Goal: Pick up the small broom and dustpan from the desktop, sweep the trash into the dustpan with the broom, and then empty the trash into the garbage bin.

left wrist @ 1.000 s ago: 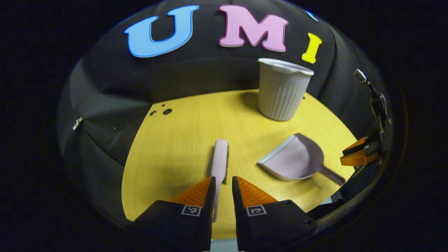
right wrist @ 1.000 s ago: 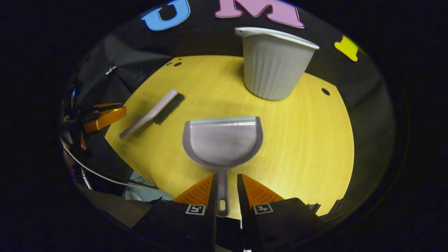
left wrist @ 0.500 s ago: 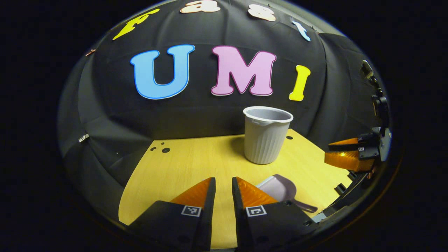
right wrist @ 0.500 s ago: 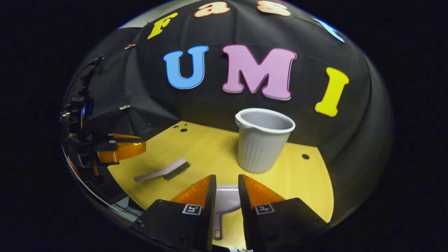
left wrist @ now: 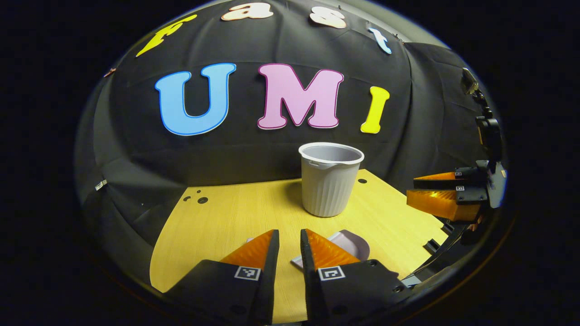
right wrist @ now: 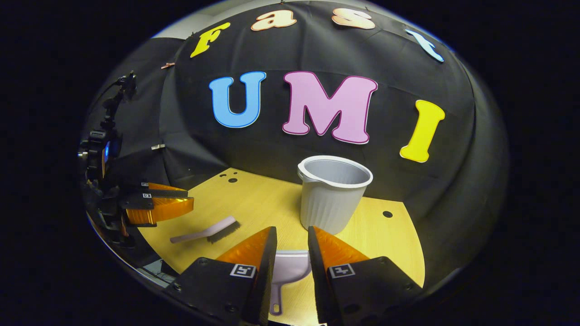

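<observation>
The broom [right wrist: 206, 232] lies near the desk's [right wrist: 398, 253] left edge in the right gripper view. Both grippers [left wrist: 289, 240] [right wrist: 290, 237] seem slightly spread, holding nothing, above the dustpan [right wrist: 290, 267].

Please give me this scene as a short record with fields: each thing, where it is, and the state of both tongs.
surface: yellow wooden desktop
garbage bin: grey ribbed garbage bin, upright, open, at the back of the desktop
broom: small broom, lying on the desktop, not held
dustpan: dustpan, lying on the desktop, handle toward the right tongs
left tongs: left tongs, slightly apart, holding nothing
right tongs: right tongs, slightly apart, above the dustpan, holding nothing
trash: none that I can make out
</observation>
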